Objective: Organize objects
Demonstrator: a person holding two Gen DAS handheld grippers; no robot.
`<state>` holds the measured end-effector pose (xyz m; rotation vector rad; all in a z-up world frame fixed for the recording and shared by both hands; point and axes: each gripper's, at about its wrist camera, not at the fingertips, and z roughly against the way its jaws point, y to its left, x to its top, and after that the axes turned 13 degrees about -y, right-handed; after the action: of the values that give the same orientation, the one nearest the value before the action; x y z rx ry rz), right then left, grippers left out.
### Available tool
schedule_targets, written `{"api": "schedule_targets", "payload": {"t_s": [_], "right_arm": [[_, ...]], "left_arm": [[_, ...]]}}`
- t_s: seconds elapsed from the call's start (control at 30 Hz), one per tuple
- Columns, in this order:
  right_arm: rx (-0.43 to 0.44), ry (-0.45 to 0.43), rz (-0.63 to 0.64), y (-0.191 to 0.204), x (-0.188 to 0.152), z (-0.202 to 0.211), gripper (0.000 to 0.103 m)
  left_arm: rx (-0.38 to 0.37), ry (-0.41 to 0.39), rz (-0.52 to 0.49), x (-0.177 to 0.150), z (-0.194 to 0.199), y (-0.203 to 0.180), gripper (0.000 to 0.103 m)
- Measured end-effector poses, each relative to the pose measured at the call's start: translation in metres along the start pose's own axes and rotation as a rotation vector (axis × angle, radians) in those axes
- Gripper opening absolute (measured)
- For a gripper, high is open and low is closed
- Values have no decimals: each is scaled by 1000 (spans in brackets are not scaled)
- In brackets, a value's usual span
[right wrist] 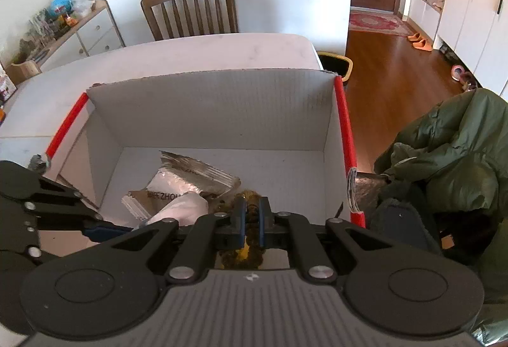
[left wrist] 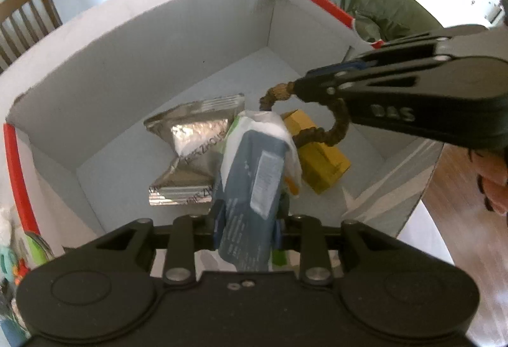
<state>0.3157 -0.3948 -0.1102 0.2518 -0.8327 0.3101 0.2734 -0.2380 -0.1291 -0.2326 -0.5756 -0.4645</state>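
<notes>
An open white cardboard box (left wrist: 127, 67) with red-taped edges fills both views. On its floor lie a silver foil pouch (left wrist: 187, 153) and a yellow packet (left wrist: 324, 159). My left gripper (left wrist: 246, 220) is shut on a blue and white wipes pack (left wrist: 254, 175), held over the box. My right gripper (left wrist: 297, 86) comes in from the right above the box, shut on a brown braided cord (left wrist: 336, 124) that hangs in a loop over the yellow packet. In the right wrist view the right gripper (right wrist: 251, 210) pinches that cord (right wrist: 250, 220), with the foil pouch (right wrist: 181, 185) beyond.
The box (right wrist: 222, 102) stands on a white table (right wrist: 190, 51) near its right edge. A wooden chair (right wrist: 193, 7) is at the far side. A green jacket (right wrist: 454, 156) drapes over a seat to the right. Small colourful items (left wrist: 16, 261) lie left of the box.
</notes>
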Motion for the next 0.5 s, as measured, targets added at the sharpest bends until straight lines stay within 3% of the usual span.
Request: {"api": "schedule_targets", "payload": {"t_s": [0.17, 0.27, 0.33, 0.5], "right_arm": [[25, -7, -19, -3, 0, 9, 14], [23, -17, -22, -3, 0, 15, 18], [28, -29, -23, -2, 0, 21, 24], [37, -59, -21, 3, 2, 35, 29]], "left_arm": [[3, -5, 15, -2, 4, 1, 35], [9, -18, 35, -4, 10, 3, 45], [23, -35, 42, 0, 10, 7, 57], [23, -79, 62, 0, 29, 8, 64]]}}
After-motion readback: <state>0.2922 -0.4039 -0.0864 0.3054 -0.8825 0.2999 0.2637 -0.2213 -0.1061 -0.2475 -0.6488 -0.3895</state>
